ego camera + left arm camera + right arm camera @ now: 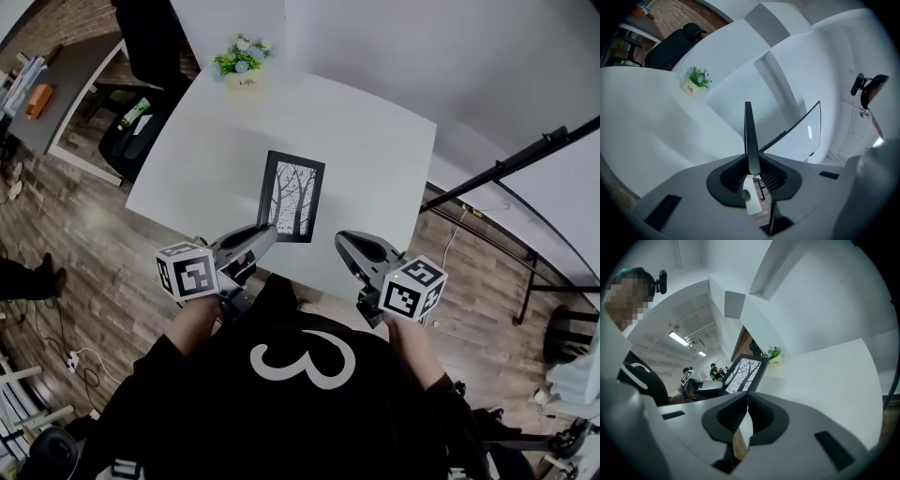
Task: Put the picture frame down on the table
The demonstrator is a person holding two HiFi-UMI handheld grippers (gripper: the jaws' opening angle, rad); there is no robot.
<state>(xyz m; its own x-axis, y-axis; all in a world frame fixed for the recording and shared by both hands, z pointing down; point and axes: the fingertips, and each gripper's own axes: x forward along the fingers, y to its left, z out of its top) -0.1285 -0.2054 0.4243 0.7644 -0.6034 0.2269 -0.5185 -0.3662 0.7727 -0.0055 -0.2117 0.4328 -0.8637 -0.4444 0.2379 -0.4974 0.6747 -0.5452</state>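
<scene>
The black picture frame [292, 197], with a print of bare trees, hangs over the near half of the white table [375, 150]. My left gripper [265, 234] is shut on its near left corner. In the left gripper view the frame [748, 136] stands edge-on between the jaws of the left gripper [750, 165]. My right gripper [349, 246] is shut and empty, a little right of the frame's near edge and apart from it. In the right gripper view, the frame [744, 373] leans past the closed pads of the right gripper [747, 401]. Whether the frame touches the table I cannot tell.
A small potted plant [242, 61] stands at the table's far edge. A black office chair [150, 47] and a grey desk [56, 94] are at the far left. A black stand's bars [525, 155] cross the wooden floor on the right.
</scene>
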